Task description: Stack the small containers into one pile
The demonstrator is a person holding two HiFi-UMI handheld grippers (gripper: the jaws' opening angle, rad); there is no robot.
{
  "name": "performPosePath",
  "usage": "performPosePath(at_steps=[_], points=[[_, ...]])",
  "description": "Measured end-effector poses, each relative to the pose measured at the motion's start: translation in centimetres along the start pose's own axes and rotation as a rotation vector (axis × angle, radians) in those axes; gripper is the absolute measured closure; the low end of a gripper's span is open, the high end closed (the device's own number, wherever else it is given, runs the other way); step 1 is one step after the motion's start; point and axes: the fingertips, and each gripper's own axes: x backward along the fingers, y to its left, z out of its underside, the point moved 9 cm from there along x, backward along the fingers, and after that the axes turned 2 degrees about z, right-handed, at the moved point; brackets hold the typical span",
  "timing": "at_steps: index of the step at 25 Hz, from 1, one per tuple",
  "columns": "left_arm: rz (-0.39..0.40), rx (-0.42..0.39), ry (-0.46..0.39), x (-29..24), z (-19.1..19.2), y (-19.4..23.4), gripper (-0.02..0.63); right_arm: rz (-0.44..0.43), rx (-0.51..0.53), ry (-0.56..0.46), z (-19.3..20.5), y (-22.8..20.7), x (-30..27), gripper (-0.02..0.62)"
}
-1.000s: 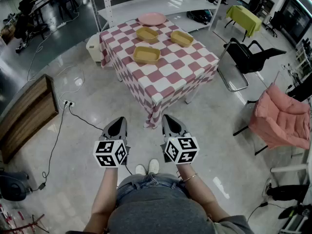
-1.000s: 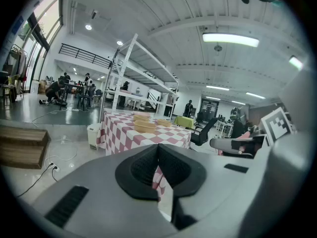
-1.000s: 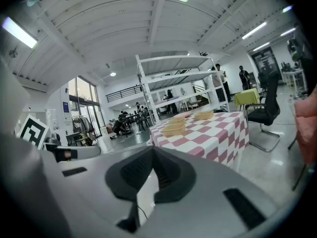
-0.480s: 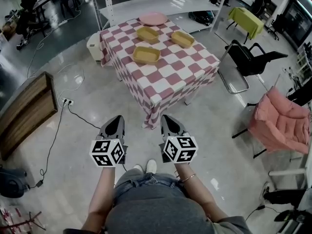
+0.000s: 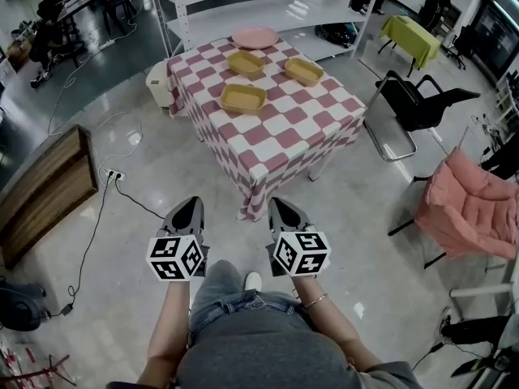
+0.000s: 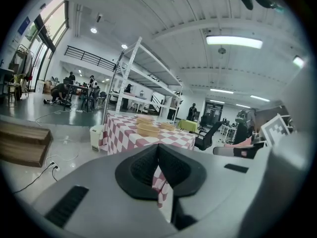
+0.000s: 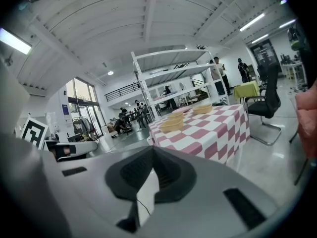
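Observation:
Three shallow yellow containers stand apart on the red-and-white checkered table [image 5: 280, 136]: one at the back left [image 5: 246, 61], one at the back right [image 5: 303, 70], one nearer the front [image 5: 243, 98]. A pink plate [image 5: 255, 37] lies behind them. My left gripper [image 5: 193, 204] and right gripper [image 5: 278, 204] hang side by side over the floor, well short of the table's near corner. Both are shut with nothing in them. The left gripper view shows the shut jaws [image 6: 158, 146] with the containers [image 6: 147, 128] far ahead. The right gripper view shows the same [image 7: 152, 148], containers [image 7: 172, 124] in the distance.
A white shelf rack [image 5: 268, 6] stands behind the table, a white bin [image 5: 156, 83] at its left. A black chair [image 5: 413, 100] and a pink chair [image 5: 470, 205] are at the right. A wooden bench [image 5: 45, 189] and a power cable [image 5: 97, 217] lie at the left.
The person has stepped forward, so the table sits a little nearer in the head view. Both grippers stay shut and side by side.

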Motion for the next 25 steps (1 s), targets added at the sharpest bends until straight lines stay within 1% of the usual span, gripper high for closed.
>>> performPosePath(at_steps=[6, 10, 13, 16, 19, 25], points=[[-0.009, -0.008, 0.001, -2.0, -1.0, 1.4, 0.589, 0.03, -0.003, 0.0, -1.1, -0.8, -2.0, 0.584], [-0.007, -0.002, 0.008, -4.4, -1.4, 3.1, 0.589, 0.045, -0.004, 0.005, -1.7, -1.2, -4.5, 0.584], [0.009, -0.005, 0.026, -7.3, -1.8, 5.0, 0.589, 0.061, -0.015, 0.012, -2.2, -1.6, -7.2, 0.584], [0.027, -0.014, 0.05, -10.4, -2.5, 7.1, 0.589, 0.095, -0.024, 0.017, -2.7, -1.9, -10.1, 0.584], [0.052, -0.026, 0.06, -13.7, -3.8, 9.7, 0.589, 0.128, -0.031, 0.006, -3.8, -2.1, -13.8, 0.584], [0.105, -0.024, 0.087, -19.7, -6.6, 14.8, 0.589, 0.199, -0.037, -0.008, -6.2, -1.6, -20.3, 0.584]])
